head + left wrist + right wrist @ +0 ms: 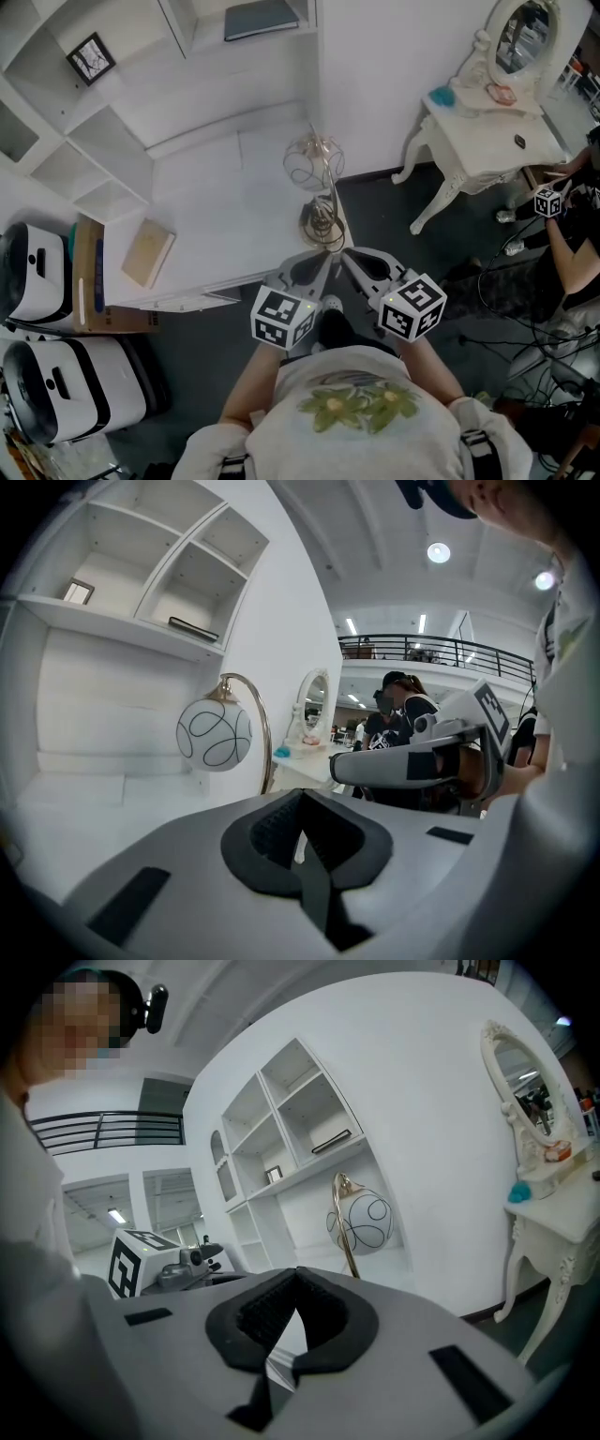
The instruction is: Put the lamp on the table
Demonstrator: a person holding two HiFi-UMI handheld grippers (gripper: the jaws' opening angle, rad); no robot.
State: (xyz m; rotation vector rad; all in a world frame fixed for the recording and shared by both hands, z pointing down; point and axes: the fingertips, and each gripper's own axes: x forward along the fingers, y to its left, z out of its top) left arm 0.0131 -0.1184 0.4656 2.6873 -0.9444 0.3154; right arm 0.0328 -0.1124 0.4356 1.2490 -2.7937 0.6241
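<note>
The lamp, a white globe with black swirls on a curved gold stem, stands with its round base on the white desk, near the right front corner. In the left gripper view the globe hangs ahead and to the left; in the right gripper view the globe sits ahead and slightly right. My left gripper and right gripper meet just in front of the base, apart from it. Both the left gripper and the right gripper are shut, with nothing between their pads.
A tan notebook lies on the desk's left part. Wall shelves hold a framed picture. A cardboard box and white machines sit at the left. A white dressing table and another person are at the right, with cables on the floor.
</note>
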